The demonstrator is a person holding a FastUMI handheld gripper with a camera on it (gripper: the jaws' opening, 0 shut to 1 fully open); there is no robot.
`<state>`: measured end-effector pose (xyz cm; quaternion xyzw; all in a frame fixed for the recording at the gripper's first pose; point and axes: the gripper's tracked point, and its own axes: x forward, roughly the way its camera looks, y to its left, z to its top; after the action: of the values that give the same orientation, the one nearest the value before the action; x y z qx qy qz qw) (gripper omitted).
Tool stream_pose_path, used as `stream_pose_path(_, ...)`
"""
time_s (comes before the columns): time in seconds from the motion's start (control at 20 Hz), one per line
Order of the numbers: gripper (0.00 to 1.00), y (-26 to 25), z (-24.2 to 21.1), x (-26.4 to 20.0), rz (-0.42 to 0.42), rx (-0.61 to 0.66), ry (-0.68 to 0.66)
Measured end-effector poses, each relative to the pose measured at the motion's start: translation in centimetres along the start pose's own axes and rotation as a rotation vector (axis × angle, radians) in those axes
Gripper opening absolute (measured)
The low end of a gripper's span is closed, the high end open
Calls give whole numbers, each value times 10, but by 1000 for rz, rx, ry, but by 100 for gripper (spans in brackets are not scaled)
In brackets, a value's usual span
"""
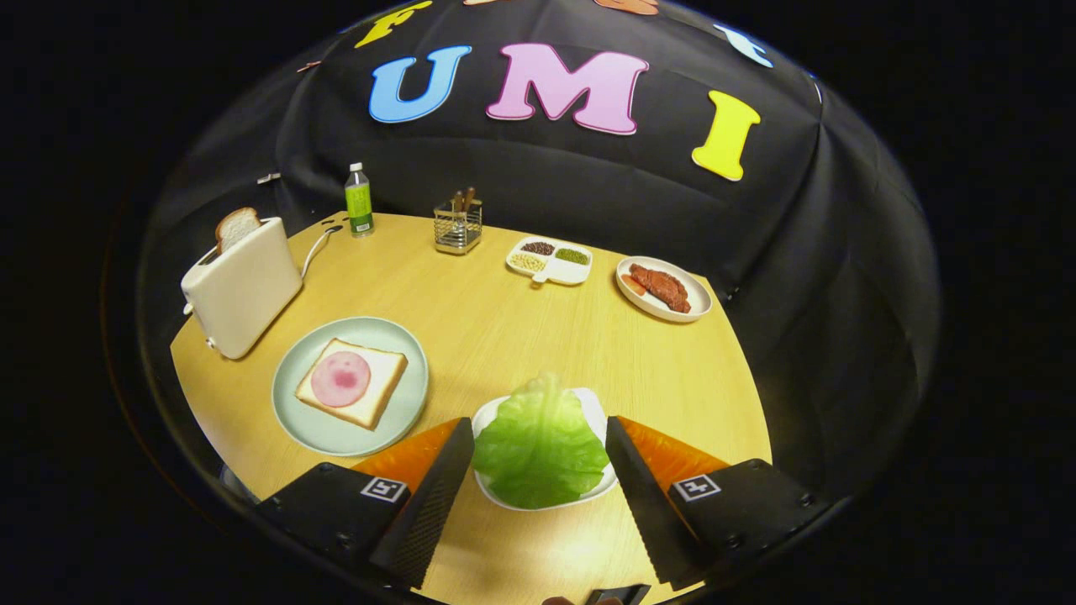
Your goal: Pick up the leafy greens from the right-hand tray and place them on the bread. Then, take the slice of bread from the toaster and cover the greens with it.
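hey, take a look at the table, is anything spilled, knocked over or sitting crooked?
Nothing stands out. The toaster stands upright with a bread slice poking out, the bottle is upright, and the ham-topped bread lies flat on its plate. The leafy greens rest in their dish between the open gripper fingers.

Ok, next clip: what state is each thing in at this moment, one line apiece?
gripper: open, fingers either side of the greens, not touching
greens: lying on the white tray
bread: flat on the green plate, ham slice on top
toaster: a slice standing up out of its slot
bottle: upright, capped
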<state>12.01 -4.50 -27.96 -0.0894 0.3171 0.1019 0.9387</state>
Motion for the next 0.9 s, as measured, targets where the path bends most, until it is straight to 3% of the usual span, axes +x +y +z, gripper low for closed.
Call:
stream_pose_path(0.55, 98, 6, -41, 66, 105, 29, 206)
stream_pose_path(0.75, 84, 9, -59, 71, 110, 20, 256)
stream_pose_path(0.9, 82, 7, -58, 76, 103, 106, 259)
